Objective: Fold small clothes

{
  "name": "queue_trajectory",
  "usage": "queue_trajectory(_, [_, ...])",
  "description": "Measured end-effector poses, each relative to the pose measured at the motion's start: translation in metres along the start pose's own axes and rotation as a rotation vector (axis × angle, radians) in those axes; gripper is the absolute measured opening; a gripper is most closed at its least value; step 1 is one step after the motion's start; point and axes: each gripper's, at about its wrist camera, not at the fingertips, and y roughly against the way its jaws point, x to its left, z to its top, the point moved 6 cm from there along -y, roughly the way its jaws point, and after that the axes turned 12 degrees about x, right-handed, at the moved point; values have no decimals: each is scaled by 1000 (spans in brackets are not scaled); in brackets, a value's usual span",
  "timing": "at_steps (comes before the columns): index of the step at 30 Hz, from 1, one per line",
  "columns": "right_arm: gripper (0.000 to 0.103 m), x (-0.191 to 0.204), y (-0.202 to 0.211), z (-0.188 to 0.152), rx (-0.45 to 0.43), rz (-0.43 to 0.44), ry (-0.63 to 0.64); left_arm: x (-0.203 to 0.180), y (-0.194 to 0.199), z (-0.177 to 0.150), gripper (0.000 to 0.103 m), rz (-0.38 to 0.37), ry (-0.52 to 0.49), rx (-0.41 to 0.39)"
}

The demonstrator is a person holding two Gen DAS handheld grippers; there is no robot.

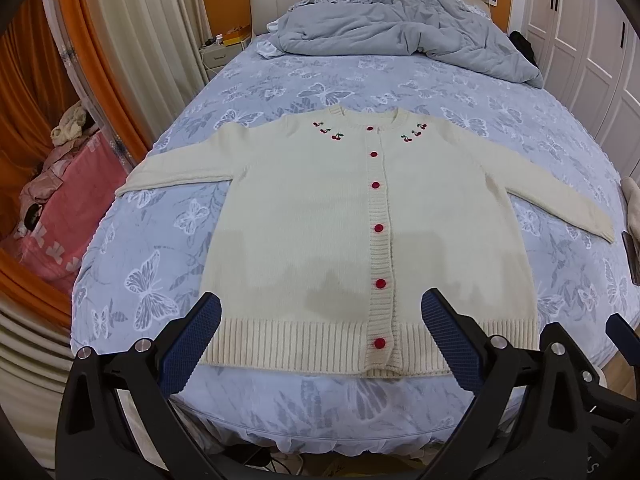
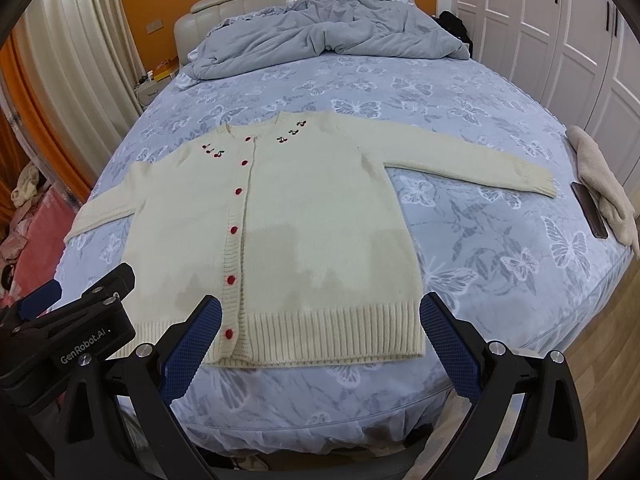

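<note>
Both the left gripper (image 1: 320,322) and right gripper (image 2: 320,322) are held wide-jawed, empty, near the cardigan (image 1: 360,232) hem; sleeves are best folded inward first.

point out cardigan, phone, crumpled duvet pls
cardigan (image 1: 304,216): left wrist view, left front panel.
phone (image 2: 590,210): right wrist view, middle of its dark face.
duvet (image 2: 320,36): right wrist view, centre of the crumpled heap.

Cream cardigan (image 1: 320,216) flat and buttoned on the butterfly-print bed (image 1: 280,80), wide-open left hand-held gripper (image 1: 320,312) above its hem
</note>
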Motion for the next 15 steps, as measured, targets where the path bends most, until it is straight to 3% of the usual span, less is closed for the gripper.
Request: queue_trajectory(15, [98, 0, 1, -1, -2, -2, 0, 0, 1, 1, 97, 5, -3, -3])
